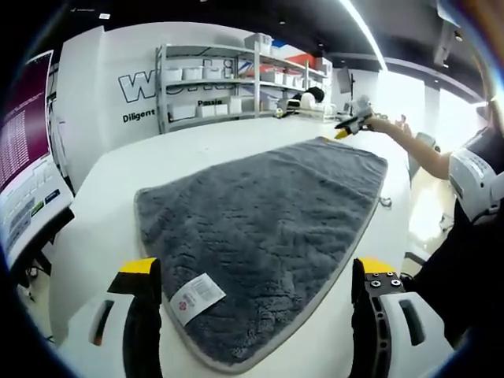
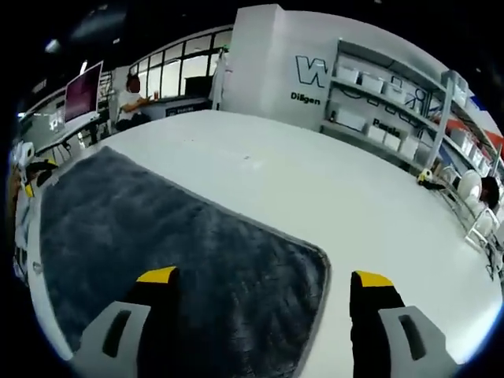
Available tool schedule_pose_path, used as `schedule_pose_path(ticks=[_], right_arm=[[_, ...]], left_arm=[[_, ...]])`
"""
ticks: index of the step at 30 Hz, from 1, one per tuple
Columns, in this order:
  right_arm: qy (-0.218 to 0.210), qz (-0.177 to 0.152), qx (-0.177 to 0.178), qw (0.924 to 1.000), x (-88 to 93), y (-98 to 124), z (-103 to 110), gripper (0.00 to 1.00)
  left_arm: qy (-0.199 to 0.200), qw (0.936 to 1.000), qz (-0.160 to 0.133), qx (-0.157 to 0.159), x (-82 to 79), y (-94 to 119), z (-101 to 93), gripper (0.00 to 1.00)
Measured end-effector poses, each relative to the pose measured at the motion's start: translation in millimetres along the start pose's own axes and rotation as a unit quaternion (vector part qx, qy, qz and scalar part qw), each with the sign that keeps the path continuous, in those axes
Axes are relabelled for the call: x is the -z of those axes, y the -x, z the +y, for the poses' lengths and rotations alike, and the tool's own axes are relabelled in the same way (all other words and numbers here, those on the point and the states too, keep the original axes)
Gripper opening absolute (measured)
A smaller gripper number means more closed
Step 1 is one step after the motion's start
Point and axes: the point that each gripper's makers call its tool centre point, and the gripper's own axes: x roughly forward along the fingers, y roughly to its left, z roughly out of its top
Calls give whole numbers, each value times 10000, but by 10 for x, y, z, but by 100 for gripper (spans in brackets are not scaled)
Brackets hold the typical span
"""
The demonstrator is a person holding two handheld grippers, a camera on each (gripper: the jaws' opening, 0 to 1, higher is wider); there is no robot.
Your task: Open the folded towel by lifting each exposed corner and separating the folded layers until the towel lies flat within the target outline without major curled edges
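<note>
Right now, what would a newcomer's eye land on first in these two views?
The dark grey towel dominates, spread flat across the white table, its white care label at the corner nearest the left tool. Both tools hover open over opposite ends, the right tool above a rounded corner. Behind, white shelving with bins lines the wall.

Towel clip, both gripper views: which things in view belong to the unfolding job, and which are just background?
Part of the job:
- grey towel, spread on the white table
- left gripper, jaws apart
- right gripper, jaws apart

Just lying about:
- white care label on the towel's hem
- shelving with white bins
- monitor
- seated person
</note>
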Motion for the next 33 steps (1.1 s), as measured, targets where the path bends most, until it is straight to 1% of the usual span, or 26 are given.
schedule_pose_path(ticks=[2, 3, 7, 10, 14, 18, 21, 23, 27, 30, 33], right_arm=[[178, 133, -72, 9997, 30, 68, 106, 99], [289, 147, -128, 9994, 34, 102, 162, 99], [306, 273, -656, 9970, 123, 243, 522, 99], [477, 274, -732, 9958, 193, 367, 695, 99], [604, 260, -740, 9951, 254, 524, 830, 99], [583, 257, -1003, 9929, 346, 681, 1038, 99], [603, 228, -1053, 9924, 408, 787, 1165, 99], [657, 225, -1043, 9921, 445, 831, 1236, 99], [670, 205, -1189, 9904, 491, 882, 1386, 99], [659, 132, -1231, 9901, 479, 904, 1449, 99], [662, 107, -1241, 9900, 483, 919, 1499, 99]], left_arm=[[8, 10000, -33, 12, -11, -1, -2, 99], [9, 10000, -42, 13, -14, 0, -2, 99], [32, 10000, -40, -5, -5, 6, 2, 99], [90, 9999, -60, -37, 8, 21, 23, 99], [150, 9998, -72, -85, 25, 46, 50, 99], [179, 9997, -97, -143, 38, 76, 71, 99], [210, 9995, -144, -172, 38, 93, 74, 99], [220, 9994, -159, -203, 43, 106, 73, 99], [209, 9994, -159, -228, 57, 125, 59, 99], [182, 9995, -118, -231, 80, 134, 45, 99], [190, 9994, -141, -242, 77, 143, 38, 99]])
